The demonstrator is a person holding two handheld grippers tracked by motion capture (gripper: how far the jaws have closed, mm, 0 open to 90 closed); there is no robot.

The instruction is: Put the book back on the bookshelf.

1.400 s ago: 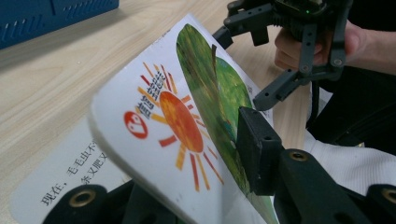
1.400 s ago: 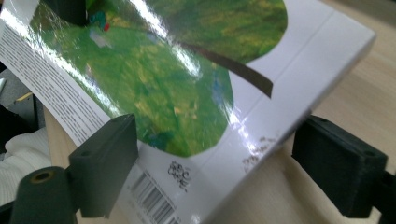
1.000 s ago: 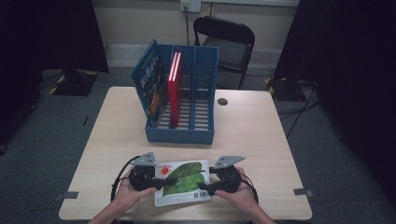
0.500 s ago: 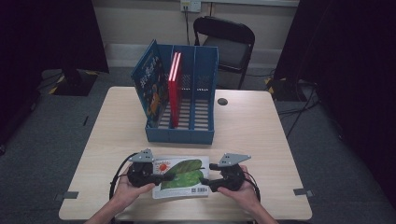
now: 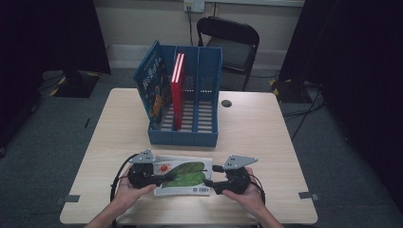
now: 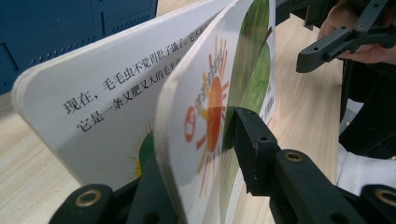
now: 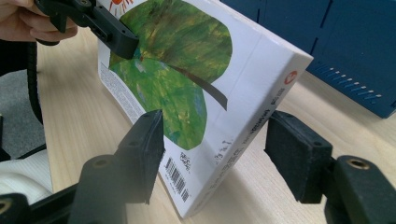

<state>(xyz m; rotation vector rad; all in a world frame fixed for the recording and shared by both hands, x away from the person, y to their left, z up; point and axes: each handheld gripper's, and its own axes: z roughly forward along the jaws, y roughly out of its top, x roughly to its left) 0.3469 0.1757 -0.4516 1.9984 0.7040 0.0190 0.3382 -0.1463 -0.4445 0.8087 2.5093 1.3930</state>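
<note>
While left tool (image 6: 201,158) pinches cover, book (image 7: 187,88) between right tool (image 7: 215,154) jaws.

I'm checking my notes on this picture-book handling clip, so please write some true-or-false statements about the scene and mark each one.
1. The left gripper is clamped on the front cover of the green-leaf picture book. True.
2. The right gripper squeezes the book's spine tight. False: its jaws have just been closing, with gaps to the spine on both sides.
3. A thin red book stands in the blue slotted file rack. True.
4. The rack's rightmost slot holds a book. False: it is empty.
5. The folding chair lies overturned. False: it stands upright.
</note>
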